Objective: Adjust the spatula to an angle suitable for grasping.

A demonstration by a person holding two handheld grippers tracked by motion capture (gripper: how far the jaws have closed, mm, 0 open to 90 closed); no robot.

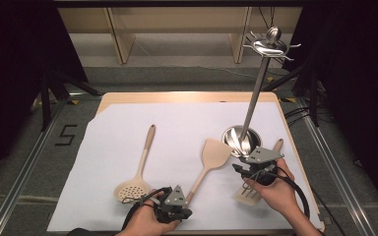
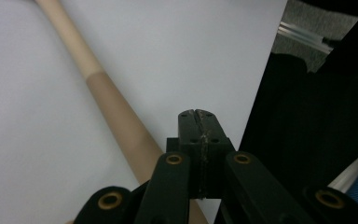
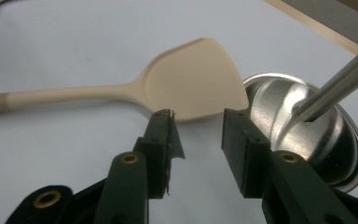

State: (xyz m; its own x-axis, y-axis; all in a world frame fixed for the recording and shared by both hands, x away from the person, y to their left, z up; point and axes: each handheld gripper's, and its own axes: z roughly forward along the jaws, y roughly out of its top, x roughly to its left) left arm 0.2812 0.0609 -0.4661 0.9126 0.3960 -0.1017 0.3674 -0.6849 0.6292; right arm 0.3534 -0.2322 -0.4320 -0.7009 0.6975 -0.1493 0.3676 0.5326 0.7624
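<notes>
The spatula (image 3: 193, 84) lies flat on the white sheet, its blade just beside the rack base (image 3: 317, 126) and its handle running away from the base toward the left gripper (image 2: 196, 114), whose jaws are clenched on nothing. The right gripper (image 3: 198, 116) hovers released over the blade's edge. Closing there could pinch only the thin rim, so the blade may slip free or skid against the base.

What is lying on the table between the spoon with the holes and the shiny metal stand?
In the high view, the wooden spatula lies between the perforated spoon and the metal stand's base, its blade beside the base.
</notes>
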